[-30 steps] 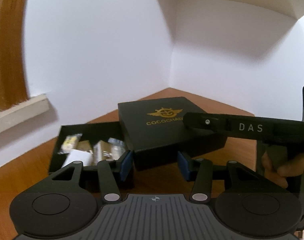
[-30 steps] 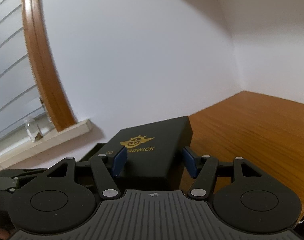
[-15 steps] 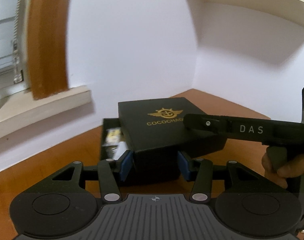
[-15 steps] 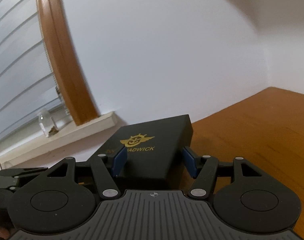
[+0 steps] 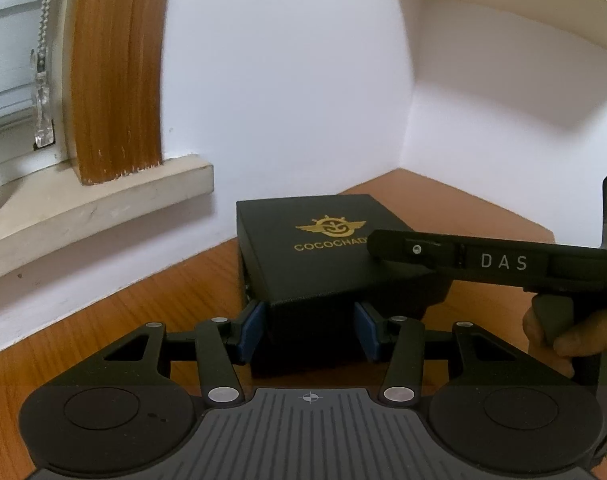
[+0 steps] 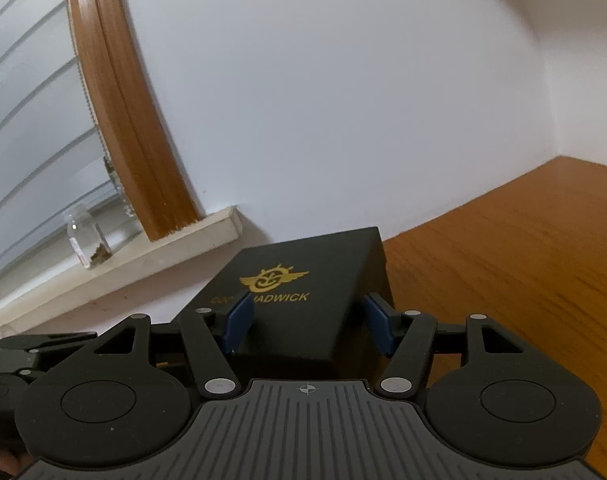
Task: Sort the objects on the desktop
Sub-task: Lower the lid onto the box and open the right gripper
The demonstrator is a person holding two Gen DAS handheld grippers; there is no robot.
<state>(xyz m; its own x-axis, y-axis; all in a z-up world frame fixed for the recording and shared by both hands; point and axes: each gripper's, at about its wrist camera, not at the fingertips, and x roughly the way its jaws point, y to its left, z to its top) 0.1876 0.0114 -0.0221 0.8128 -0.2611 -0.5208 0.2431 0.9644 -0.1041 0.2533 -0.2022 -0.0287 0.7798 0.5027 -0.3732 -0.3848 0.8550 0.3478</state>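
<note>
A black box lid (image 5: 315, 256) with a gold winged logo sits over the black box base (image 5: 303, 356), whose contents are hidden. My left gripper (image 5: 309, 328) is shut on the lid's near end, a blue pad pressed on each side. In the right wrist view my right gripper (image 6: 307, 328) is shut on the same lid (image 6: 303, 280) from another side. That right gripper appears in the left wrist view as a black bar marked DAS (image 5: 483, 260), with a hand (image 5: 563, 340) behind it. The left gripper (image 6: 35, 344) shows at the right wrist view's left edge.
The box is on a wooden desk (image 6: 523, 260) in a corner of white walls. A pale window sill (image 5: 103, 208) and a wooden window frame (image 5: 115, 80) lie to the left. A small glass jar (image 6: 87, 240) stands on the sill. A white shelf (image 5: 523, 0) hangs overhead.
Both grippers carried the lid leftward over the open base. The packets seen in the base a second ago are now covered. The window has come further into both views.
</note>
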